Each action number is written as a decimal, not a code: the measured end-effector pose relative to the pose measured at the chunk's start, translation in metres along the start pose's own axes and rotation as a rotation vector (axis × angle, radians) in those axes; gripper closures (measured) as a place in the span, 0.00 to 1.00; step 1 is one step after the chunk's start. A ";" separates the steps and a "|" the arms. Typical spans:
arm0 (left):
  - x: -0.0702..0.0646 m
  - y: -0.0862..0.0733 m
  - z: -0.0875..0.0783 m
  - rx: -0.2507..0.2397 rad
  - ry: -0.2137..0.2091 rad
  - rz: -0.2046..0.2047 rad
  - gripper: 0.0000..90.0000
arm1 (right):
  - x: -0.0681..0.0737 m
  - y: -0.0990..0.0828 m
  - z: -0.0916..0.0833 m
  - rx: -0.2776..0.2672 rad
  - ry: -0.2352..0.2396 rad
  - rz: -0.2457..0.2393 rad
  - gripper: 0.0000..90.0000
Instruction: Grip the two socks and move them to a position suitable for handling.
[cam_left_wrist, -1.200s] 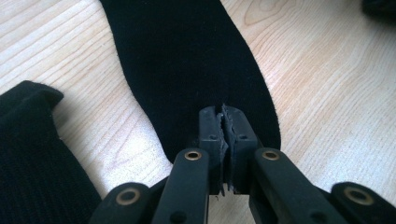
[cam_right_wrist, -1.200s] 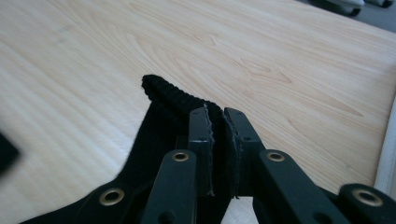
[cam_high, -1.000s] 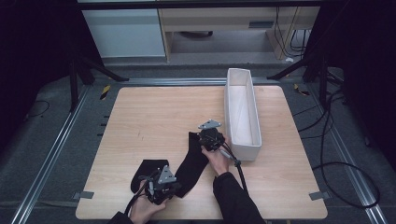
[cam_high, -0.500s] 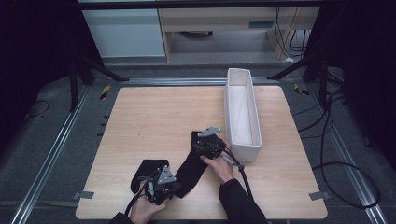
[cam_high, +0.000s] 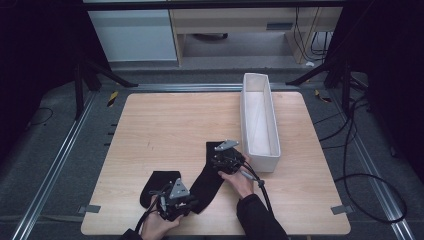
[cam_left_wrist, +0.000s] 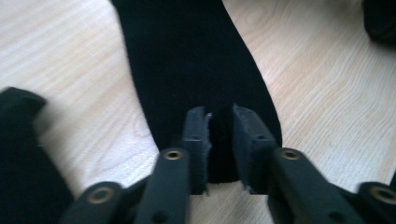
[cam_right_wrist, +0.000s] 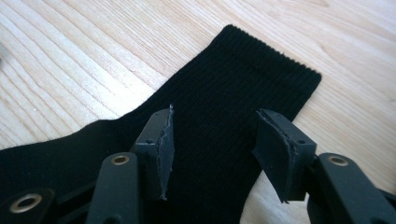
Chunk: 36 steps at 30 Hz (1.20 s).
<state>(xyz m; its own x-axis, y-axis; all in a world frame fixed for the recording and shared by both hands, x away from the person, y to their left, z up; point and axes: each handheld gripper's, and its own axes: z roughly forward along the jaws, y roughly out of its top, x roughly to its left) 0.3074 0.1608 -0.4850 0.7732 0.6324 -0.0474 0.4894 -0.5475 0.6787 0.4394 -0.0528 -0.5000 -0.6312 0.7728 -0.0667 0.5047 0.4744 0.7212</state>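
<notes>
Lying flat on the table (cam_high: 165, 125), the black sock (cam_high: 210, 175) sits released between both just-opened claws, left claw (cam_left_wrist: 219, 135) narrowly, right claw (cam_right_wrist: 212, 149) wider.

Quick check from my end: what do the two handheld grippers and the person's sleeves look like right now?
Both grippers are black with matt black jaws, grey worn padding on the inner faces and brass-coloured rivets. The left gripper and the right gripper each carry a grey three-cornered plate on top and trail a black cable. The person's sleeves are dark.
</notes>
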 end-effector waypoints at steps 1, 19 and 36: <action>0.001 0.000 -0.004 -0.018 0.007 -0.011 0.76 | 0.001 0.001 -0.002 -0.006 -0.008 -0.011 0.53; 0.075 -0.053 -0.093 -0.141 0.307 -0.245 0.55 | 0.053 0.044 -0.044 -0.220 0.219 -0.021 0.50; 0.096 -0.074 -0.091 -0.087 0.390 -0.300 0.62 | 0.148 0.029 -0.016 -0.115 0.424 -0.198 0.56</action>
<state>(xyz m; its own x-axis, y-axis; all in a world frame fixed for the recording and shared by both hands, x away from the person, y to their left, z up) 0.3090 0.3119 -0.4734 0.3866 0.9221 0.0168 0.6189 -0.2729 0.7365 0.3511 0.0685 -0.4784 -0.9052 0.4209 0.0594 0.2972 0.5269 0.7963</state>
